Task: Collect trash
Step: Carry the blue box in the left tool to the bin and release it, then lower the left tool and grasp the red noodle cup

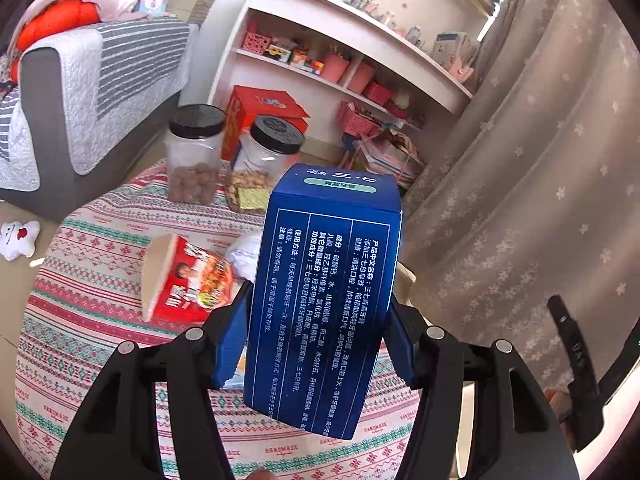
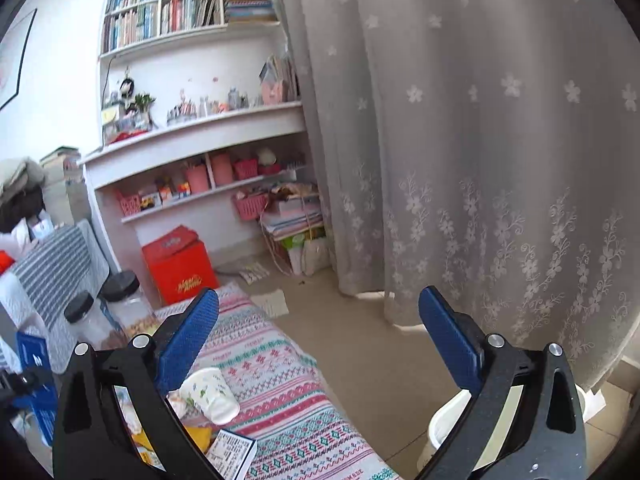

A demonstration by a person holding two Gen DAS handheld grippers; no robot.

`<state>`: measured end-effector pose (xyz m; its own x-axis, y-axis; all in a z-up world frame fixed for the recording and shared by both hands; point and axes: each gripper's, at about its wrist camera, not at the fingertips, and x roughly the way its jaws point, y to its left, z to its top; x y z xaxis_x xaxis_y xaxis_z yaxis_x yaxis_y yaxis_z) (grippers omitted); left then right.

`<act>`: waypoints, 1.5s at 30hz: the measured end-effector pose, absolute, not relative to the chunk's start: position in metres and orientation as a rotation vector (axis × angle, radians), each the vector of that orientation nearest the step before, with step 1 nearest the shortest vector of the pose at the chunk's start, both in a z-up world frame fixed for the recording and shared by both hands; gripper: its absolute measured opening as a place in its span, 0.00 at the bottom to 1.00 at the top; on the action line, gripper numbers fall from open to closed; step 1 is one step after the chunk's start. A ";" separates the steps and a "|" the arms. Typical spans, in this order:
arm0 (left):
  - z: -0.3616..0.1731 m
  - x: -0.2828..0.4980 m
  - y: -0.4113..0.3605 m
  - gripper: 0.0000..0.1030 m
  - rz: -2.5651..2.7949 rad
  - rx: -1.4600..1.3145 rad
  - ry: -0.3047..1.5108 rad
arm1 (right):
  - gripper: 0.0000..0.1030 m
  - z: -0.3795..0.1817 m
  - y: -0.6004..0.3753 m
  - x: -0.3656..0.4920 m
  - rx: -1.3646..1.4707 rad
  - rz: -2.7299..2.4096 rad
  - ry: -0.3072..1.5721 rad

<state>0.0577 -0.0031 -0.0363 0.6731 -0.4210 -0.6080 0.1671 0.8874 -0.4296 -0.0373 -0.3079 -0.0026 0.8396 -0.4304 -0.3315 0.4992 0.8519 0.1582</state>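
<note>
a: what is the left hand-held gripper [image 1: 316, 320] doing?
b: pinching a blue carton [image 1: 324, 292] between both pads, lifted above the patterned counter [image 1: 92, 312]; a red snack box [image 1: 188, 280] lies on the counter beside the carton.
a: and the right hand-held gripper [image 2: 320, 344]?
b: spread wide, nothing between its pads; a paper cup [image 2: 210, 394] lies tipped on the counter near the carton.

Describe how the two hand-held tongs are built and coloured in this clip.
Both the left tongs and the right tongs match: black plastic arms with triangular cut-outs, round silver pivot bolts, and flat blue textured pads at the tips. No cables, markings or sleeves show.
</note>
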 end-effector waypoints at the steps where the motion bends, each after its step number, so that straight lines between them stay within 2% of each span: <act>1: -0.040 0.057 -0.016 0.57 -0.380 -0.350 0.786 | 0.93 0.003 -0.315 -0.044 0.251 -0.522 0.265; 6: -0.061 0.045 -0.105 0.57 -0.576 -0.253 0.883 | 0.93 0.025 -0.361 -0.078 0.265 -0.647 0.180; 19: -0.100 -0.017 -0.368 0.58 -1.025 -0.091 1.096 | 0.93 0.060 -0.472 -0.198 0.518 -0.831 -0.069; 23: -0.118 -0.038 -0.403 0.68 -1.073 -0.018 1.168 | 0.93 0.058 -0.484 -0.208 0.556 -0.845 -0.103; 26: -0.115 -0.038 -0.388 0.78 -1.054 0.001 1.149 | 0.93 0.054 -0.484 -0.204 0.567 -0.820 -0.084; 31: -0.092 -0.007 -0.316 0.84 -0.914 -0.033 1.063 | 0.93 0.049 -0.460 -0.179 0.562 -0.730 -0.027; 39: -0.059 0.043 -0.169 0.85 -0.478 -0.034 0.884 | 0.93 0.039 -0.390 -0.106 0.450 -0.565 0.134; 45: -0.063 0.078 -0.052 0.85 -0.152 -0.034 0.837 | 0.93 0.019 -0.324 -0.052 0.296 -0.455 0.272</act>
